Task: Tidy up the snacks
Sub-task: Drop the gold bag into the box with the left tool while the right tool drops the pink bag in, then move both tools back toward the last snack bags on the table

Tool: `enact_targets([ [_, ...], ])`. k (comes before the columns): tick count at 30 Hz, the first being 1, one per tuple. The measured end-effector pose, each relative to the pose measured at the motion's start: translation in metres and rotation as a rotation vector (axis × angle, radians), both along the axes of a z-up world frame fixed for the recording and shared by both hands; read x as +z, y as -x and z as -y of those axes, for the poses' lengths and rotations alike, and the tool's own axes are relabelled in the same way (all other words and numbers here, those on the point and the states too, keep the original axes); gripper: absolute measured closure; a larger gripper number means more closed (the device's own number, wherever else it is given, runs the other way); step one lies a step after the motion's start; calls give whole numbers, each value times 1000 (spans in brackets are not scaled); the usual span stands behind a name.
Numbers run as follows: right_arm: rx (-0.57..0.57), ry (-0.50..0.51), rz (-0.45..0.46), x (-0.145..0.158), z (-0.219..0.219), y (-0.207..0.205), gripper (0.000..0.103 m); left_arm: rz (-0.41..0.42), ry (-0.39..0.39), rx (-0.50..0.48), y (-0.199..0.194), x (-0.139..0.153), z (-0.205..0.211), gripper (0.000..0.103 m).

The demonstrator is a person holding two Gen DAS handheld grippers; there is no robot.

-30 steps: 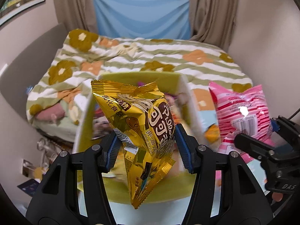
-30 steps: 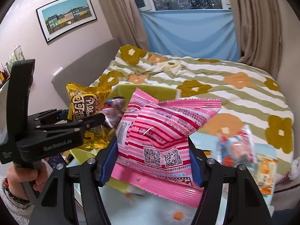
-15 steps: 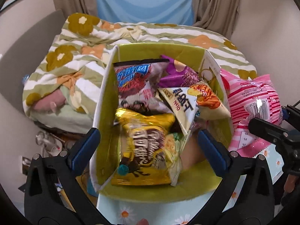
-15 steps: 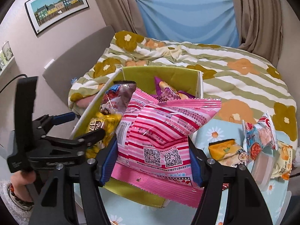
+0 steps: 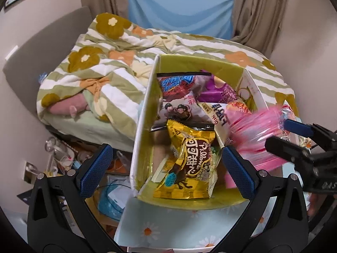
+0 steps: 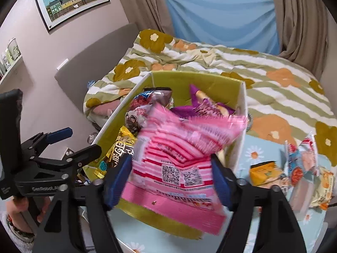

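1 green-lined cardboard box (image 5: 145,130). Inside it, 4 snack bags countable: 1 gold Pillows bag (image 5: 189,164), 1 blue-and-red bag with cartoon figures (image 5: 179,99), 1 purple bag (image 5: 221,90), 1 white-and-orange bag (image 5: 221,113). 1 pink striped bag (image 6: 179,154) over the box's rim. Roughly 4 loose snack packs (image 6: 294,168) on the daisy-print tablecloth (image 6: 254,154); overlap blurs the count. 2 grippers.

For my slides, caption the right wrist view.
Right gripper opening around a pink snack bag over the green box.
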State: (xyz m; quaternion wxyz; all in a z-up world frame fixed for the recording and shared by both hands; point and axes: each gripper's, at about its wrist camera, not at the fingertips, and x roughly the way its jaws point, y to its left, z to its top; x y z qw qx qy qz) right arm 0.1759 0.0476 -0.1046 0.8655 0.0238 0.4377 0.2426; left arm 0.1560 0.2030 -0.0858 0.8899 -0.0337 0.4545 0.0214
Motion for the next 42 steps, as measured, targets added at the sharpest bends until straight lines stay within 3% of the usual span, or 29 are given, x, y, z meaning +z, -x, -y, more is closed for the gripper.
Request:
enact_targets([
  [2, -13, -18, 16, -5, 3, 3, 0, -8, 1, 6, 2, -4, -2, 0],
  [10, -28, 8, 26, -7, 9, 15, 0, -22, 3, -5, 11, -10, 1, 0],
  [21, -132, -9, 99, 33, 40, 43, 0, 68, -3, -112, 14, 25, 36, 0],
  [32, -394, 131, 163, 67, 156, 68, 0, 147, -3, -312, 4, 56, 140, 0],
  [42, -510, 98, 109, 55, 289, 60, 0, 93, 34, -372, -23, 33, 265, 0],
])
